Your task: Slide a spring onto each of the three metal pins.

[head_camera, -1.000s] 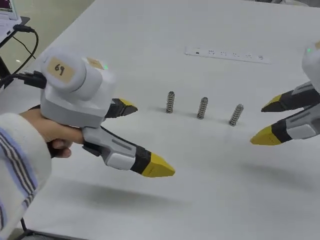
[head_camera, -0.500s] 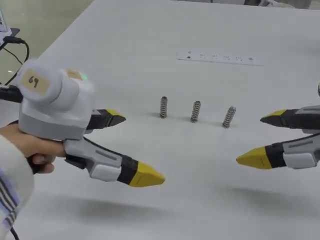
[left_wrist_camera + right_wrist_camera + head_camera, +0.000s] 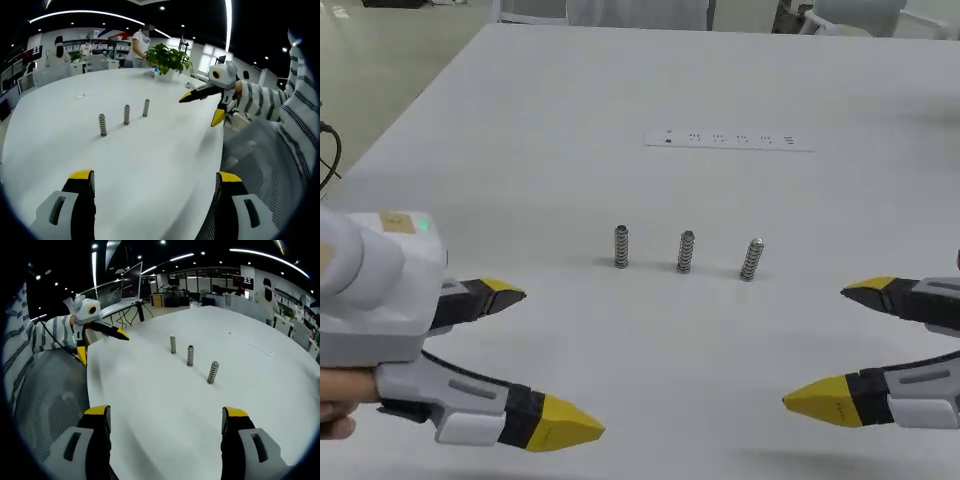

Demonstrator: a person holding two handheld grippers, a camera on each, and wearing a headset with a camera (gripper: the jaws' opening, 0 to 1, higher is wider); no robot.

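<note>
Springs (image 3: 686, 251): three upright; your job looks done.
Left tongs (image 3: 555, 362): spread, empty.
Right tongs (image 3: 820, 347): spread, empty.

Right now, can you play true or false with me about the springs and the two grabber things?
1. The three springs stand upright in a row on the table. True.
2. The left gripper is squeezing a spring. False: its jaws are wide open and hold nothing.
3. The right gripper is open and apart from the springs. True.
4. One spring lies flat on top of the power strip. False: all three stand on the bare table, on the near side of the power strip.
</note>
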